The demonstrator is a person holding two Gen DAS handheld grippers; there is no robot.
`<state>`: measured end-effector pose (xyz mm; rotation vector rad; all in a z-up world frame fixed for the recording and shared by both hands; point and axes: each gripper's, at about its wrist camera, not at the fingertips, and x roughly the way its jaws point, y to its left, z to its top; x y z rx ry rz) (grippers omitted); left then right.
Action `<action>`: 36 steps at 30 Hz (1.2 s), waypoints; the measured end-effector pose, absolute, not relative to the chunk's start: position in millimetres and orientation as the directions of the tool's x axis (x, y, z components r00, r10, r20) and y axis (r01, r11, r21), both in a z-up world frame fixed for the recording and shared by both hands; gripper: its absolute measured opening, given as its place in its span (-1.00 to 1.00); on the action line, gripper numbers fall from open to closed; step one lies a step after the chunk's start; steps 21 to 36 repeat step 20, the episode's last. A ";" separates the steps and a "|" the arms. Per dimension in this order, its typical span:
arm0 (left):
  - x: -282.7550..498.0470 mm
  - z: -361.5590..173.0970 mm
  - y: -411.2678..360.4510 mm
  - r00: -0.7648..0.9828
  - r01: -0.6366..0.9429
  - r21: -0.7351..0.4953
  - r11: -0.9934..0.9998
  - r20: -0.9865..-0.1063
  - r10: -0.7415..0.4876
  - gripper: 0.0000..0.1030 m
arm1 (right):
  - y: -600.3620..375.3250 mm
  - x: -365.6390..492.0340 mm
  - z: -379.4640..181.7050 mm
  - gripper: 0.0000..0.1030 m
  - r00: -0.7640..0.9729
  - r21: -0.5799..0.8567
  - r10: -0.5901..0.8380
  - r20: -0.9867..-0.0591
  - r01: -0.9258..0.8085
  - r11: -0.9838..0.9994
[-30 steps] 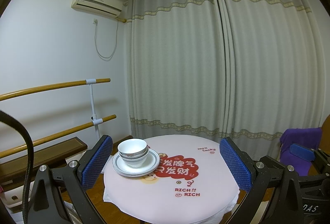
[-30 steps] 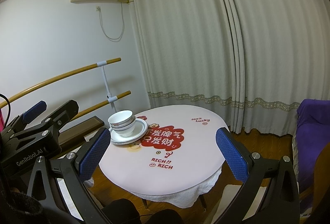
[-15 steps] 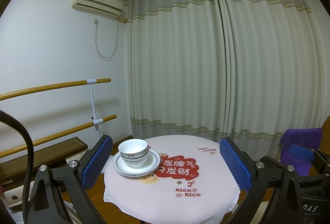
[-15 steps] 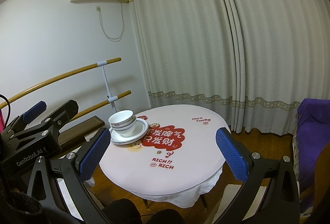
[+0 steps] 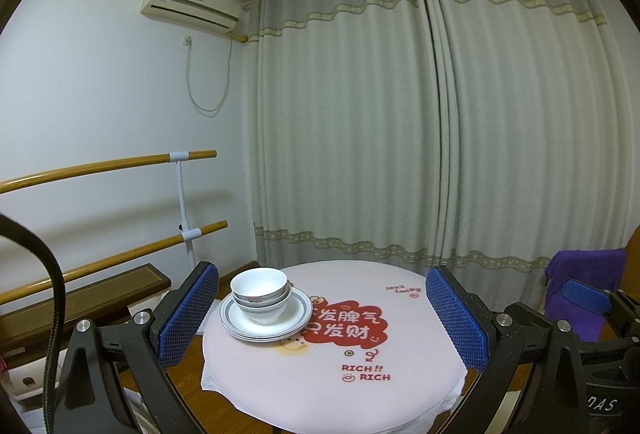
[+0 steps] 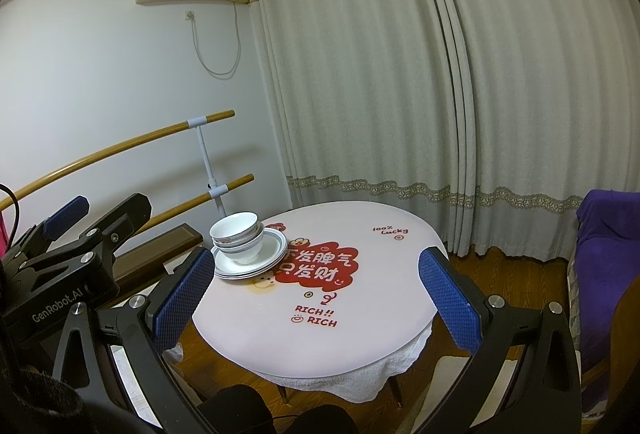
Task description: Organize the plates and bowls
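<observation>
Nested white bowls sit on a stack of white plates with grey rims, at the far left of a round table covered in a pink printed cloth. My left gripper is held back from the table, its blue-padded fingers wide open and empty. My right gripper is likewise open and empty, away from the table. In the right wrist view the left gripper's body shows at the left edge.
Grey curtains hang behind the table. Wooden ballet rails and a low wooden bench run along the left wall. A purple-covered seat stands at the right. Wooden floor surrounds the table.
</observation>
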<state>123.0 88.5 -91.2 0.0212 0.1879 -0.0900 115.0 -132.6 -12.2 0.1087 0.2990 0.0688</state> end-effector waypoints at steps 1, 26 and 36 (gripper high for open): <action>123.1 -91.0 88.2 0.978 0.092 0.013 0.996 -0.187 -0.088 0.99 | -131.9 115.5 -12.2 1.00 0.953 0.117 0.083 -0.290 -0.051 0.992; 132.9 -96.3 79.8 0.974 0.099 0.020 0.995 -0.206 -0.092 0.99 | -138.1 117.2 -16.7 1.00 0.950 0.134 0.076 -0.302 -0.037 0.990; 132.9 -96.3 79.8 0.974 0.099 0.020 0.995 -0.206 -0.092 0.99 | -138.1 117.2 -16.7 1.00 0.950 0.134 0.076 -0.302 -0.037 0.990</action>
